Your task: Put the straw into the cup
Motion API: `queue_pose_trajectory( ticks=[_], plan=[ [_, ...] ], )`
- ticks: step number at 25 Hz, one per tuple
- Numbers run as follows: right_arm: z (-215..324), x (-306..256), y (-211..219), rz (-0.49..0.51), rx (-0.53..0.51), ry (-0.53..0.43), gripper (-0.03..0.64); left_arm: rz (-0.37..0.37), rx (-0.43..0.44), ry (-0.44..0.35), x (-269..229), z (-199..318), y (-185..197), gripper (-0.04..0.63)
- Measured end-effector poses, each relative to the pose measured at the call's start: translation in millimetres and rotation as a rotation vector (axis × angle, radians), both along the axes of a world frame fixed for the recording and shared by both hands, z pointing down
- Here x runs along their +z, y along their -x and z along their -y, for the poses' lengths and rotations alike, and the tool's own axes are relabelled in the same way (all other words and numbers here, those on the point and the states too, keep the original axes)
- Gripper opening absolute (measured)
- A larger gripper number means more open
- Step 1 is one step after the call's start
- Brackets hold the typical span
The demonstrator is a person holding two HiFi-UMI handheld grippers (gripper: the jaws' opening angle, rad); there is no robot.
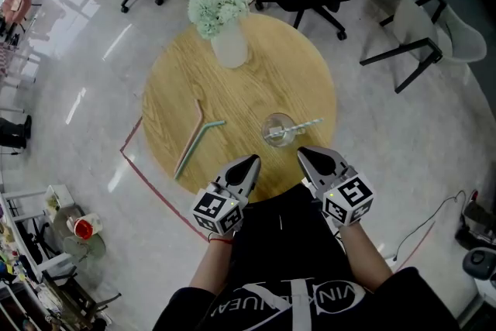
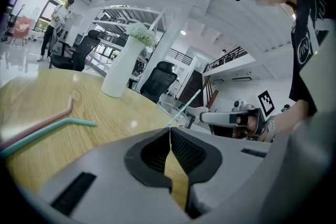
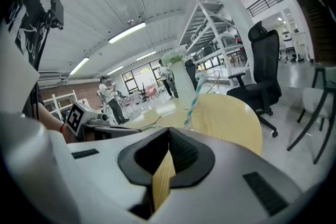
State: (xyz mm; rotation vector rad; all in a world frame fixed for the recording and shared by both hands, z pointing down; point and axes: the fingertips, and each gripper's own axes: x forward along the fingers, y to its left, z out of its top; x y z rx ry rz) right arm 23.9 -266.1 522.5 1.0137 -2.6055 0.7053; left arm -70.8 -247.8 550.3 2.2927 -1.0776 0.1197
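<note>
Wooden table (image 1: 256,77) bears the cup (image 1: 277,129) with its straw (image 1: 306,124), just beyond the fingers (image 1: 316,163). Both the left gripper (image 1: 252,161) and right gripper (image 1: 304,154) are clenched, empty

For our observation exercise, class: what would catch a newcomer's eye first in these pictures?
The round wooden table, with a white vase of pale flowers at its far edge. Near the person, a clear cup holds a striped straw; two loose straws lie to its left.

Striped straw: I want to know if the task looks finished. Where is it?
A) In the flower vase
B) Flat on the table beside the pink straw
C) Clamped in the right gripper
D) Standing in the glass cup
D: the head view shows the striped straw leaning out of the glass cup.
</note>
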Motion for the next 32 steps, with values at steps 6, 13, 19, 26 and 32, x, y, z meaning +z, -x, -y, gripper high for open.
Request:
queue_pose_trajectory(
  ticks=[6,13,19,26,32],
  plan=[
    [-8,-6,5,-0.010,0.000,-0.011,0.003,-0.005,0.028,-0.029,-10,-4,-1,0.014],
    [-25,-17,12,-0.012,0.006,-0.032,0.002,-0.013,0.071,-0.054,-18,-12,-2,0.014],
    [-42,-17,20,-0.002,0.000,-0.037,0.002,-0.008,0.085,-0.065,-22,-21,3,0.014],
    [-43,-23,28,0.012,-0.033,-0.050,0.002,0.010,0.063,-0.079,-30,-22,11,0.014],
    [-46,-40,28,0.037,-0.092,-0.081,0.003,0.008,0.023,-0.092,-44,-27,4,0.014]
  ],
)
